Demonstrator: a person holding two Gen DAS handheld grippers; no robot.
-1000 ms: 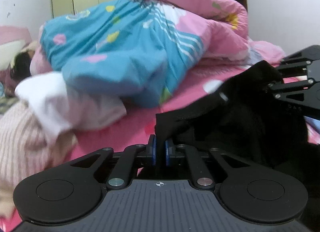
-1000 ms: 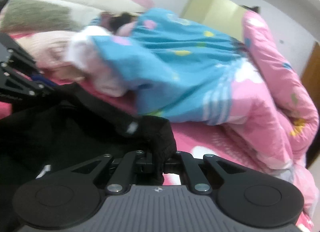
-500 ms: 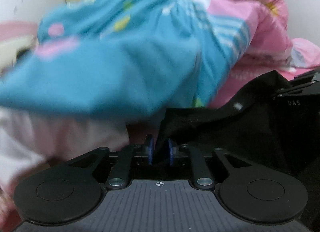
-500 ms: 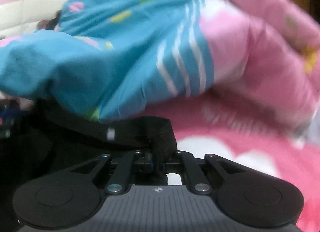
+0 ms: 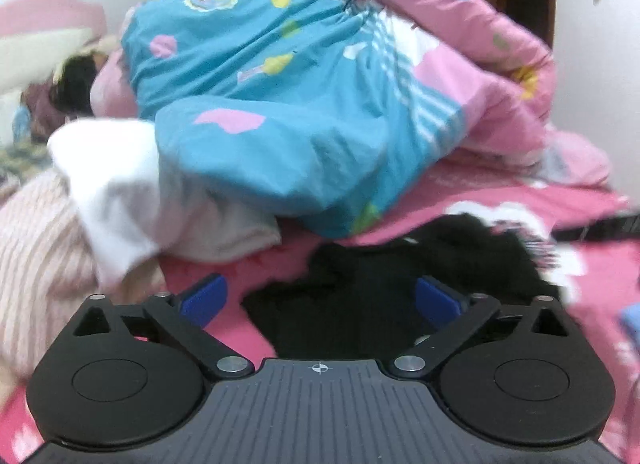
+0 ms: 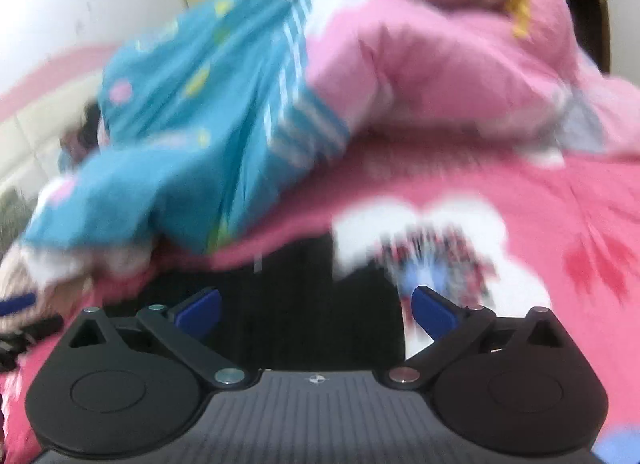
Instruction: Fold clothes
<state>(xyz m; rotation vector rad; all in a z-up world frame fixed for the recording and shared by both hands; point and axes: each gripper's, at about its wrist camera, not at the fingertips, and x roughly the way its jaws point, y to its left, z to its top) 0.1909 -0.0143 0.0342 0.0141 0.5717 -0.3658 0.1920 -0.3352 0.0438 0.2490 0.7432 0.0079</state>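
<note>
Pink bed (image 5: 592, 264), black garment (image 5: 360, 296) w/ both grippers' fingers wide.

One black garment (image 5: 384, 288) lies near on the pink bed (image 5: 520, 192); far behind it, one blue-and-pink quilt (image 5: 280, 104); left, one white garment (image 5: 132, 184) and one pink striped knit (image 5: 36, 248).

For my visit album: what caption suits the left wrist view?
Left gripper, jaws just opened, above a black garment on the pink bedsheet.
</note>
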